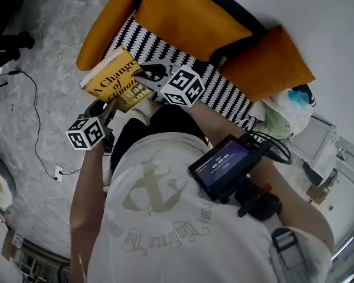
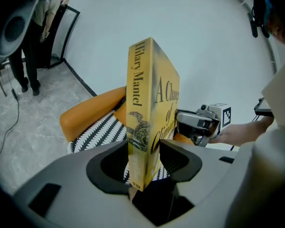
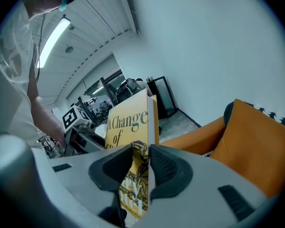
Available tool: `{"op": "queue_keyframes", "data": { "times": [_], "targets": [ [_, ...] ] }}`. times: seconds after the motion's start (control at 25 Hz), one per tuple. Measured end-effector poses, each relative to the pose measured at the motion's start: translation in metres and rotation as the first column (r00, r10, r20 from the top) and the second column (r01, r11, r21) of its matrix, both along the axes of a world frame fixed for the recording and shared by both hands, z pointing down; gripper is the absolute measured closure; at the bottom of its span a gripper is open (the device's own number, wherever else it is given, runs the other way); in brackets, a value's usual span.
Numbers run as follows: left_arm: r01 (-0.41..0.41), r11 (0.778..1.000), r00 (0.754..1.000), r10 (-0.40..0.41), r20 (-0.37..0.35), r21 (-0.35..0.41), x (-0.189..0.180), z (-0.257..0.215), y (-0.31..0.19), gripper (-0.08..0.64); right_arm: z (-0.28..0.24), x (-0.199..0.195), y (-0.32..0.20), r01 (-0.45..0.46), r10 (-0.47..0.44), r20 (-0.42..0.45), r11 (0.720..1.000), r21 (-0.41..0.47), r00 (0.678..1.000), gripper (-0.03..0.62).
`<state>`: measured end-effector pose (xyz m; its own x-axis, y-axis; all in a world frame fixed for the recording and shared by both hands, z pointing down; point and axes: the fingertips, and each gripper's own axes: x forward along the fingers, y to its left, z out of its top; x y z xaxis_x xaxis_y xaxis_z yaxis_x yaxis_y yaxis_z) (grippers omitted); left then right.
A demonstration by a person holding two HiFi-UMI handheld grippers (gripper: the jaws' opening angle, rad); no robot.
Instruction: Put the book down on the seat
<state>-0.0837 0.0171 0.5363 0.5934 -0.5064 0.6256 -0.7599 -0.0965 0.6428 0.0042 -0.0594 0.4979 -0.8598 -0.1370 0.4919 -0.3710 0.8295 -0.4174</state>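
At 12 o'clock in the head view stands the armchair (image 1: 100, 37), with its black-and-white striped seat (image 1: 186, 69) between orange cushions (image 1: 189, 16). Near 10 o'clock the yellow book (image 1: 113, 78) hangs in the air over the seat's front edge, not yet resting on it. The left claw (image 1: 110, 109) is clamped across its spine end, and the right claw (image 1: 143, 75) pinches the cover side. If one claw releases first, I think the book may twist. Set down too near the edge, it can slide to the floor (image 1: 41, 58).
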Motion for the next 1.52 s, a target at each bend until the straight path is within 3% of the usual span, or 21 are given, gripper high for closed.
{"op": "queue_keyframes", "data": {
  "times": [0.56, 1.08, 1.32, 1.52],
  "targets": [
    [-0.009, 0.992, 0.998, 0.001, -0.062, -0.123, 0.025, 0.025, -0.007, 0.347, 0.027, 0.025, -0.011, -0.03, 0.024, -0.054, 0.993, -0.11, 0.998, 0.466],
    [0.021, 0.971, 0.987, -0.058, -0.151, -0.238, -0.002, 0.062, 0.0, 0.348, 0.067, -0.007, -0.011, -0.038, 0.016, -0.099, 0.973, -0.228, 0.995, 0.469],
    [0.061, 0.967, 0.974, -0.112, -0.195, -0.248, -0.003, 0.071, 0.002, 0.348, 0.073, -0.014, -0.013, -0.031, 0.001, -0.139, 0.976, -0.218, 0.99, 0.469],
    [0.122, 0.965, 0.944, -0.185, -0.274, -0.231, 0.009, 0.117, 0.017, 0.348, 0.11, -0.01, -0.003, -0.016, -0.017, -0.21, 0.988, -0.153, 0.978, 0.471]
  ]
}}
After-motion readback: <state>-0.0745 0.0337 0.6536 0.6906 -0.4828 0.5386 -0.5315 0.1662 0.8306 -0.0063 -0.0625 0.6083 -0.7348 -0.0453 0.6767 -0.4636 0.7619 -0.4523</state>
